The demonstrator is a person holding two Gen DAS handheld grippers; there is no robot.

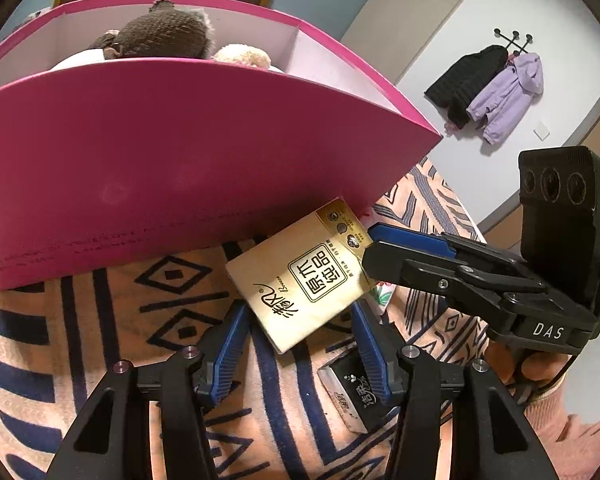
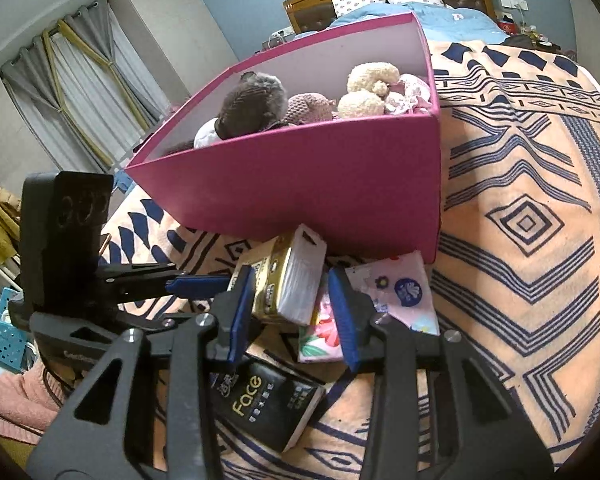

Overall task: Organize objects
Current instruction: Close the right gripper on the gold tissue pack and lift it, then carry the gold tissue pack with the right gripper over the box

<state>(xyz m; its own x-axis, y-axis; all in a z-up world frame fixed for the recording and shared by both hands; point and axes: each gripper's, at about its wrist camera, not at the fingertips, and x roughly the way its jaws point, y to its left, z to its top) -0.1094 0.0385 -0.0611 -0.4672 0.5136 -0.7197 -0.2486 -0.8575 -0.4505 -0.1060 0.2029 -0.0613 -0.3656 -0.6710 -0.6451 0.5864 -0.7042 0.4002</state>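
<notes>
The gold tissue pack [image 1: 300, 276], printed with black characters, lay just before the pink box [image 1: 172, 160], clamped by both left gripper [image 1: 298, 344] and right gripper [image 2: 292, 312]. The box held knitted plush toys [image 2: 260, 108]

"Face" on black tissue pack [image 2: 266, 408]

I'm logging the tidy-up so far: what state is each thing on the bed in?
Pink box: open, plush toys inside.
Gold tissue pack: tilted, outside the box, pinched by the left gripper.
Right gripper: straddles that pack's end; grip unclear.
Black tissue pack: flat on the blanket.
Floral pack: on the blanket, partly covered.
</notes>
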